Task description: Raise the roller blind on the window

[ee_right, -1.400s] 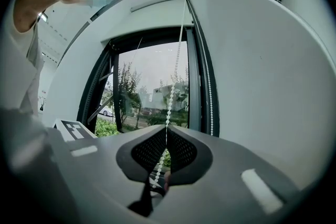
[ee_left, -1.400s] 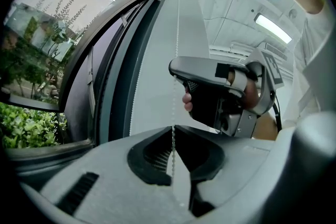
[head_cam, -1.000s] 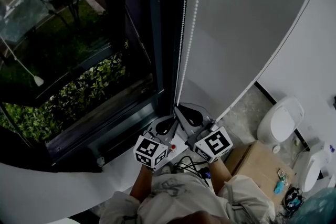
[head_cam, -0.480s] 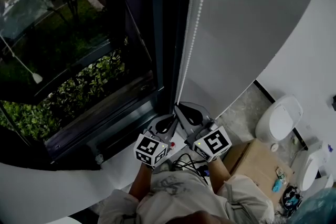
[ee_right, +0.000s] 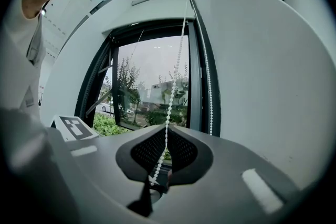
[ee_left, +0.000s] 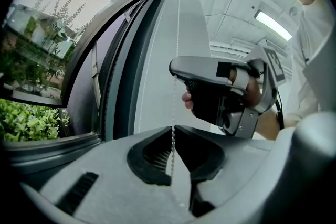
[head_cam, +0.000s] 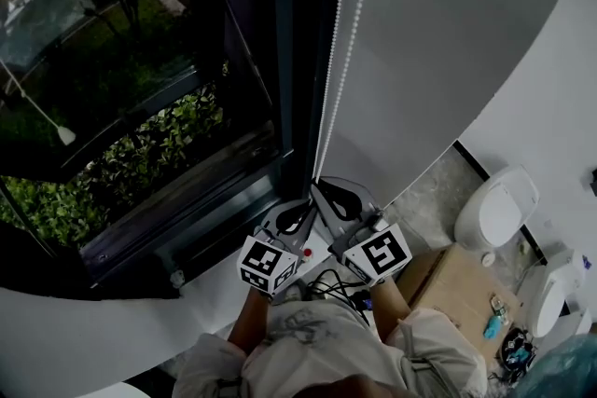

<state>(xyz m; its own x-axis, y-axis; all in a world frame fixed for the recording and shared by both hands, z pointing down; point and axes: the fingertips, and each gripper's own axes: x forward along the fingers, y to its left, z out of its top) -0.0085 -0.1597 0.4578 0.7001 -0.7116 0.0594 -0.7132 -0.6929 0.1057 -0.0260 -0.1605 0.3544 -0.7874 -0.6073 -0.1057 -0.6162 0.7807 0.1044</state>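
Ahead of the left fingers [ee_left: 152, 153], passage is barred by the frame [head_cam: 291, 79] and wall [head_cam: 438, 42]. Just to their right stands the right gripper [ee_left: 173, 67], whose fingers have just been opening with the chain [head_cam: 338, 61] between them. Room is left above.

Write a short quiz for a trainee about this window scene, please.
1. What does the left tool grip? A) the bead chain B) a window handle C) a cable
2. True or false: green plants show outside the window.
3. In the head view, how many strands of the bead chain hang beside the window?
Key: 1 A; 2 true; 3 two.
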